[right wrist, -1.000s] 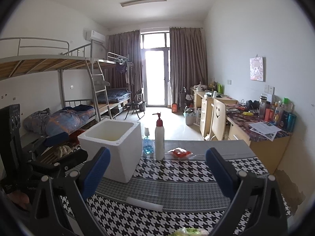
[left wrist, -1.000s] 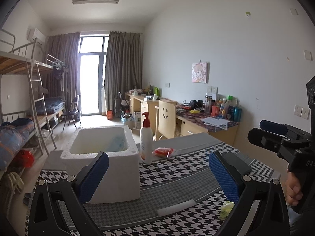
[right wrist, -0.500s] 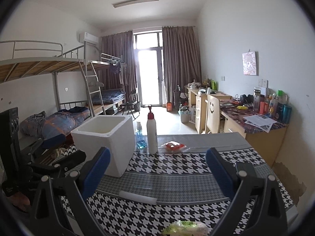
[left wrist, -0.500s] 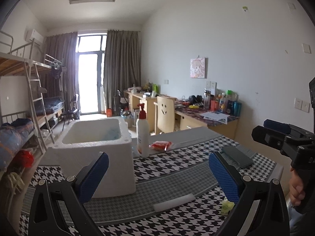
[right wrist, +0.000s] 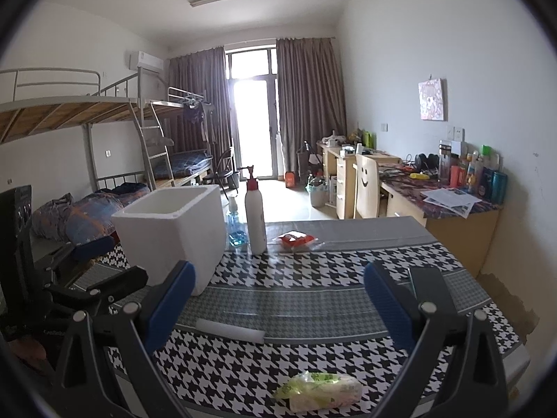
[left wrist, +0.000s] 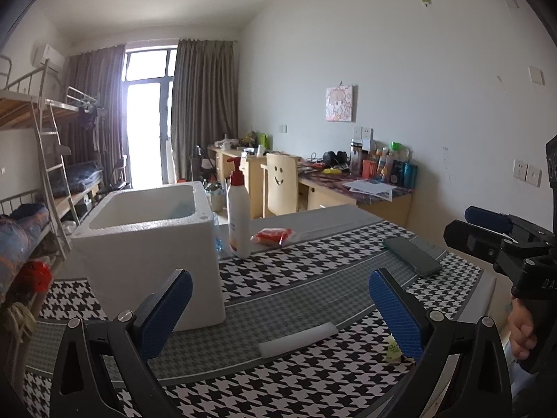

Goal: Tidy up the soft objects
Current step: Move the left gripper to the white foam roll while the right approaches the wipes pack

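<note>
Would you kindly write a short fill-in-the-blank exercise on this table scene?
1. Both grippers, left and right, are ____.
2. The lotion bottle has a ____ pump.
3. The foam box is ____ in colour.
4. The chair back shows a ____ face.

Answers: open; red; white; smiley

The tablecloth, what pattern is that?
The tablecloth is black-and-white houndstooth crossed by bands of finer grey houndstooth. The right wrist view shows it best.

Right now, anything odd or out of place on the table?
Nothing spilled or damaged. The foam strip lies askew across the cloth's stripes, and a phone sits among the soft things. The lotion bottle stands upright.
</note>
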Demonstrator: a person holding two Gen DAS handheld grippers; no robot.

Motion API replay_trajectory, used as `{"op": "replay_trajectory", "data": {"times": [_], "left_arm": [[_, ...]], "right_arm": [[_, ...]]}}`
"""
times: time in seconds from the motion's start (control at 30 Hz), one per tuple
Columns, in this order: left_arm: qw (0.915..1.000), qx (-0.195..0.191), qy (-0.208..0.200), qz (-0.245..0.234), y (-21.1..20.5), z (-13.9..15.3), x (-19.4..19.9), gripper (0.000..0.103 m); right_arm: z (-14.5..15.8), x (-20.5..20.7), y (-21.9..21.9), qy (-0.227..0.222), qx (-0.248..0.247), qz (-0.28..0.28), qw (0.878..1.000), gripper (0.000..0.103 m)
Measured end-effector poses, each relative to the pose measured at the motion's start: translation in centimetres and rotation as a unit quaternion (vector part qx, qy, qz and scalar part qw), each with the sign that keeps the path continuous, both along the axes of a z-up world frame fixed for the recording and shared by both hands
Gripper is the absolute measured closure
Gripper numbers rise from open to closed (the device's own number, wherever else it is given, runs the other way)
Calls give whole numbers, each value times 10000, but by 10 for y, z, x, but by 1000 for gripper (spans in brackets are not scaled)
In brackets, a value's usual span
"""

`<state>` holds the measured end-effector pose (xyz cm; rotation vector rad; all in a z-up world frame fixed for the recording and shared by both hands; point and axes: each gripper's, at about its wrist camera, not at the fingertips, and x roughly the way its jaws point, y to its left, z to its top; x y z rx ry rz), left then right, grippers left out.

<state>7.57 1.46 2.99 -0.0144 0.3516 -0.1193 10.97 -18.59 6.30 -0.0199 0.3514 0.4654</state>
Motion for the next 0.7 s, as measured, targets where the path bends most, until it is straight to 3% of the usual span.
{"op": "replay_trajectory", "data": {"times": [0.7], "left_arm": [[9986,69,520,-119,-8,-29,23,1]], "right_arm": [[-23,3,-11,285,-71,-163,9994,4]]}}
